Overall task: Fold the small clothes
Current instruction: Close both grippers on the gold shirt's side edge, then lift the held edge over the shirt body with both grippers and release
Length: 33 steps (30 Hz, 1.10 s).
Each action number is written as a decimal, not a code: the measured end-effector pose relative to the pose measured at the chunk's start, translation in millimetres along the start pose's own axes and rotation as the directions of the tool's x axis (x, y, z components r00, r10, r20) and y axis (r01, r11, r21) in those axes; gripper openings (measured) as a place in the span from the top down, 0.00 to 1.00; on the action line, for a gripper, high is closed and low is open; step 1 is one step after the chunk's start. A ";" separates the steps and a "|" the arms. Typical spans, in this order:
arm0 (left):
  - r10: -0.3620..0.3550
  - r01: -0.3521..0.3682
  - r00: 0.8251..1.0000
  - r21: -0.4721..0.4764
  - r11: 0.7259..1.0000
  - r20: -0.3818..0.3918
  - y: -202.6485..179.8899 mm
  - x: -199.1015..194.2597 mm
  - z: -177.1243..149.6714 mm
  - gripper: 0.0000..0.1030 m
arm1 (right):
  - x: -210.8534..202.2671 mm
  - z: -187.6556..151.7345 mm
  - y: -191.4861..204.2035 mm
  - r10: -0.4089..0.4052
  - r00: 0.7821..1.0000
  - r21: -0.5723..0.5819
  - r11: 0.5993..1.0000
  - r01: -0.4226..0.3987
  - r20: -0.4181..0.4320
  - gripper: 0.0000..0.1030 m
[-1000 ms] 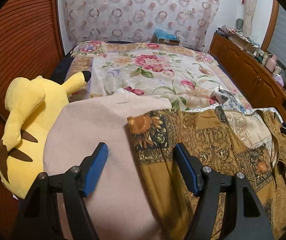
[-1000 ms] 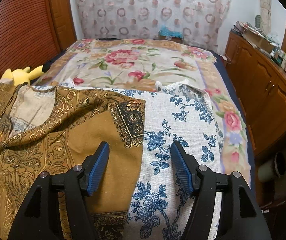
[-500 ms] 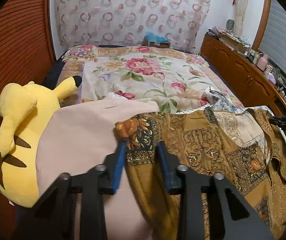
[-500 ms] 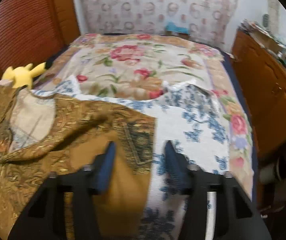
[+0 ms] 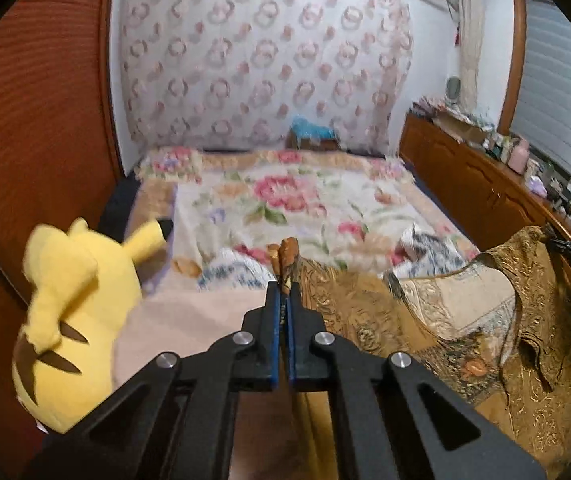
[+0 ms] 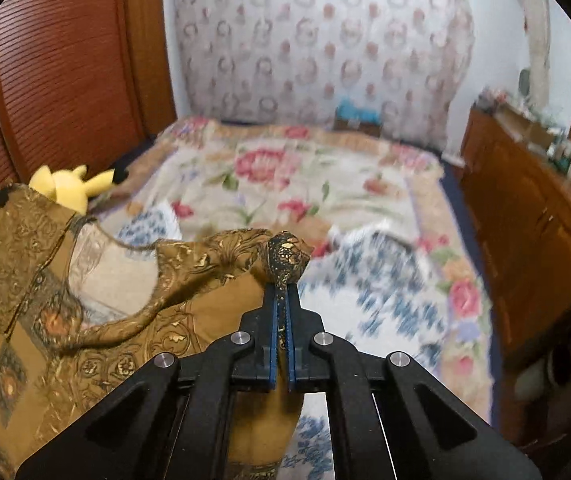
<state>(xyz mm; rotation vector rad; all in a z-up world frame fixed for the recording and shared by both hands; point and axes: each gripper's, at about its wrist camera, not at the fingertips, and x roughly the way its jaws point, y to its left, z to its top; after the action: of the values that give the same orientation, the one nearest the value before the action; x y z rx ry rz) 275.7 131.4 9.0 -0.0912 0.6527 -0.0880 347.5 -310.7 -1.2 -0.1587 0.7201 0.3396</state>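
A small brown and gold patterned garment (image 5: 465, 320) (image 6: 97, 320) hangs stretched between my two grippers above the bed. My left gripper (image 5: 284, 292) is shut on one of its upper corners, and a bunch of cloth sticks out past the blue pads. My right gripper (image 6: 284, 292) is shut on the opposite corner, which bulges above the fingertips. The neck opening sags between the two held corners. The far corner seen in the left wrist view is held up at the right edge by the other gripper.
A yellow plush toy (image 5: 73, 312) (image 6: 69, 188) lies at the left on a pink cloth (image 5: 189, 332). A blue and white floral garment (image 6: 385, 300) lies under the brown one. The floral bedspread (image 5: 297, 204) stretches behind. A wooden dresser (image 5: 485, 196) lines the right side.
Both grippers closed on the brown garment's two corners and rose, lifting its top edge off the bed. The views tilted up toward the wall.
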 end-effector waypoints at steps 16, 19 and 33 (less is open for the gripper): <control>-0.003 0.002 1.000 0.046 0.999 0.030 -12.5 -36.7 -25.8 1.00 | -2.4 7.0 7.9 -0.055 0.998 -0.021 0.998 0.055 -0.012 1.00; -0.025 0.022 0.997 0.050 0.999 0.070 -17.4 -66.5 -36.1 1.00 | -29.8 0.2 13.3 -0.029 0.999 -0.015 0.999 0.030 0.037 1.00; -0.042 0.039 0.991 0.028 0.999 0.125 -8.7 -155.9 -141.1 1.00 | -159.6 -112.5 25.6 0.022 0.987 0.038 0.999 -0.028 0.161 1.00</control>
<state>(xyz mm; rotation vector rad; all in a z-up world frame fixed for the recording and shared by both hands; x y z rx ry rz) 65.9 131.9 -7.8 -0.0843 0.5237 -0.1289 157.1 -355.6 21.4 -0.0832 0.5695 0.3573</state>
